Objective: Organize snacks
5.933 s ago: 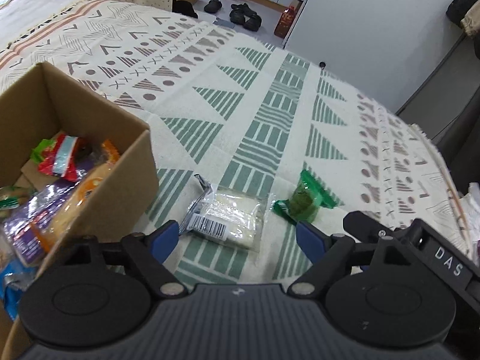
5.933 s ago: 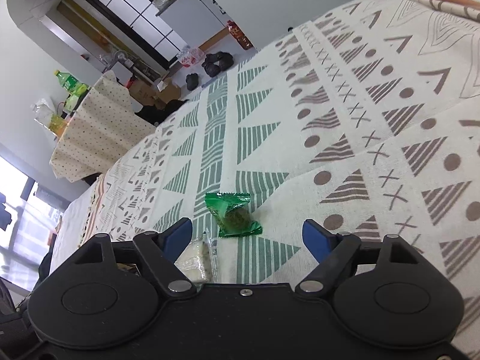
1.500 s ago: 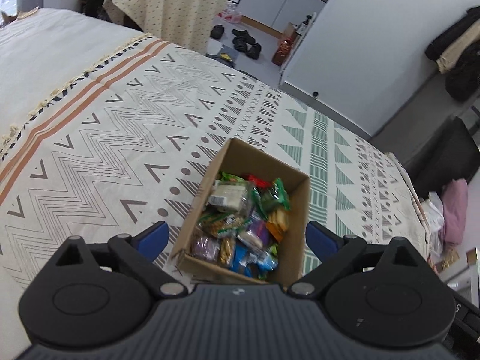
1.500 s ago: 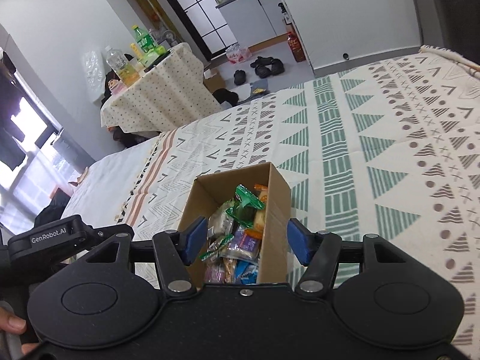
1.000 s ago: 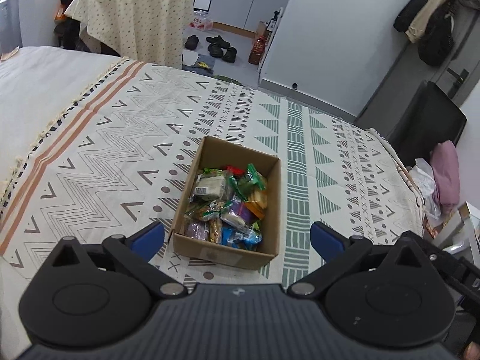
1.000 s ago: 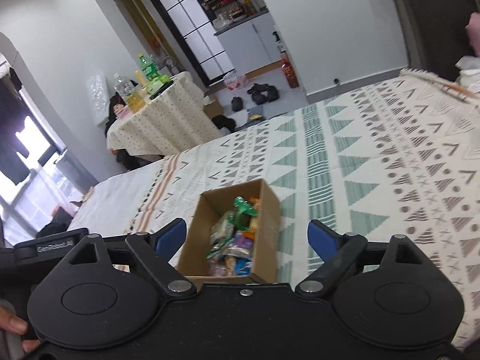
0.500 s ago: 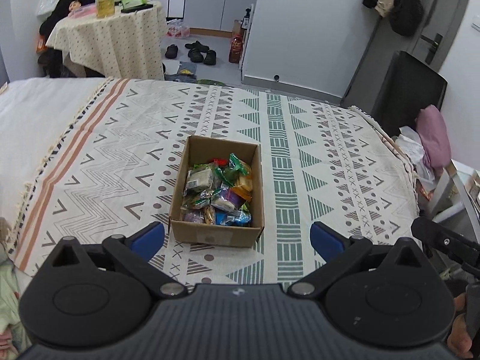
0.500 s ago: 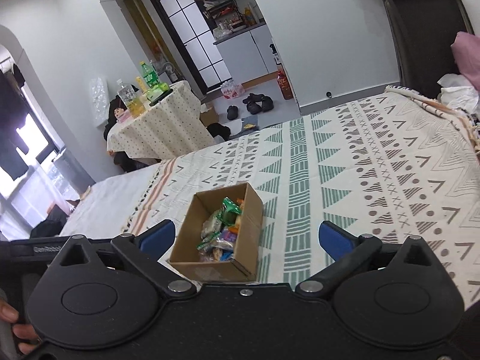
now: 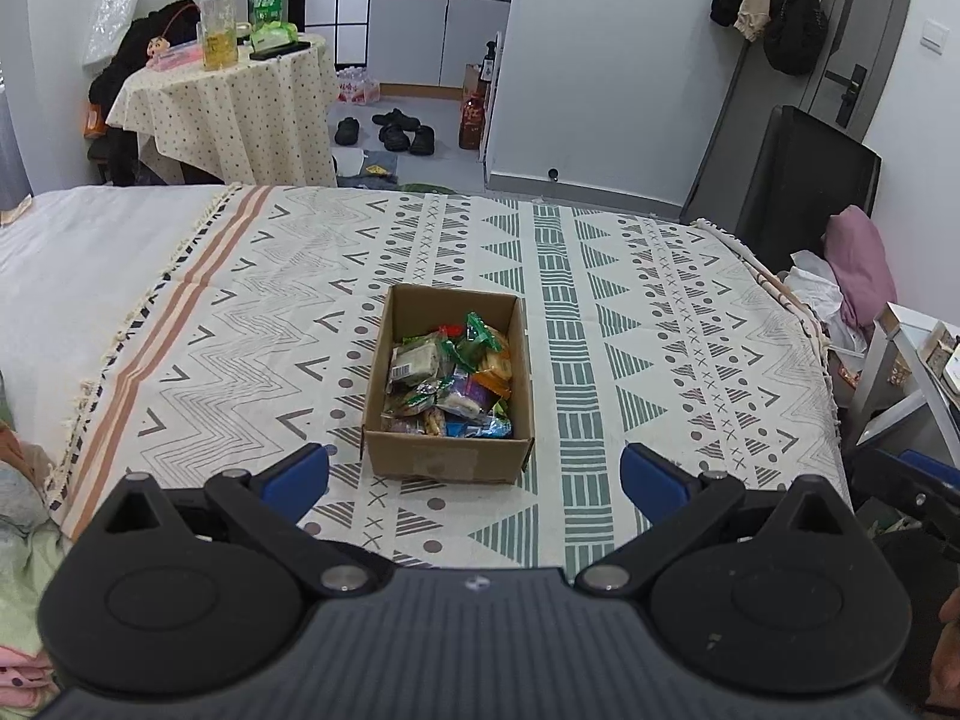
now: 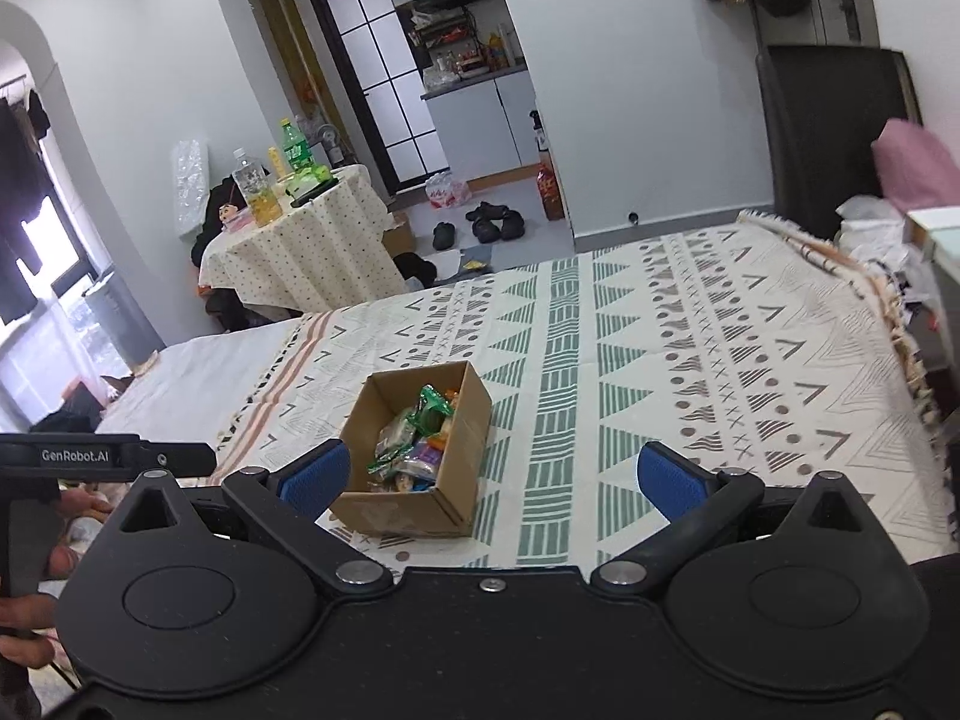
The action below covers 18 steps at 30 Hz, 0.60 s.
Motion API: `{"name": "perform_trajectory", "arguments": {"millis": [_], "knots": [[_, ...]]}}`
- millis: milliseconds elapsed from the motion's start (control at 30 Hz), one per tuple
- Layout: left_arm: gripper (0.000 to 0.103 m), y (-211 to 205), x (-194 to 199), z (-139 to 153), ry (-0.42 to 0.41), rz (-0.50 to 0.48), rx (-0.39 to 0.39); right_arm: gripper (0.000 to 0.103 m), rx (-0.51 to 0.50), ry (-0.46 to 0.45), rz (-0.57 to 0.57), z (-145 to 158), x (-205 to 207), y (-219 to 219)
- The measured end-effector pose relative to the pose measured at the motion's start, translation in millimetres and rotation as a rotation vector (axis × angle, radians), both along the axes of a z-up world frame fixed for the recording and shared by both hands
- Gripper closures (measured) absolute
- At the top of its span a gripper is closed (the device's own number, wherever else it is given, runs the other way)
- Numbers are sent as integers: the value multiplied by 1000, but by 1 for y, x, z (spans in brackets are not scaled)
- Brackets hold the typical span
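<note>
bed point(image 9: 180, 324): wide, covered by a cream patterned blanket point(image 9: 660, 360) with green triangles, grey chevrons and an orange stripe near one side. in both wrist views no loose snack packet shows anywhere on the blanket; what lies under the tool bodies at the bottom of each view is hidden.

cardboard box point(image 9: 447, 459): open-topped, standing upright on the blanket roughly mid-bed, well apart from the bed edges. right wrist view shows the same box point(image 10: 414, 507) from a lower, slanted angle.

snacks point(image 9: 447, 381): a mixed heap of small wrapped packets inside the box, filling the floor of it, below the rim. a green packet point(image 9: 474, 336) stands tilted near the far right corner; a pale packet with a barcode label point(image 9: 414, 363) lies at left; purple, orange and blue wrappers lie toward the near wall. individual brands too small to read.

left tongs point(image 9: 474, 477): blue pads spread wide apart, nothing between them, held well above and short of the box.

right tongs point(image 10: 489, 474): pads spread as wide as they go, empty, also well clear of the box. a hand point(image 10: 24, 630) on the other tool's handle shows at the left edge.

judgement: gathering step looks complete, since every visible snack is in the box. both tools are free and away from the work. possibly left: tidying packets inside the box, or nothing. cannot rule out items outside the views.
</note>
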<state>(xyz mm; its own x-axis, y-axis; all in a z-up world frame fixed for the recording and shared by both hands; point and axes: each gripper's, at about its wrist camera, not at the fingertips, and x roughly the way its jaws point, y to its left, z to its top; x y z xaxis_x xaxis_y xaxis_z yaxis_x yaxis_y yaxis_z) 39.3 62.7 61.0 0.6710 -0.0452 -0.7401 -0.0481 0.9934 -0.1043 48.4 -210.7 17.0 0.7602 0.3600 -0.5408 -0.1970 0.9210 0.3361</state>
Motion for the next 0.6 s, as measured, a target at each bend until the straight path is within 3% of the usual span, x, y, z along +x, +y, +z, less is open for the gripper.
{"name": "perform_trajectory", "arguments": {"millis": [600], "knots": [[0,12,-23,5,-22,39,52,0,-90,5,-15,1,-16,5]]}}
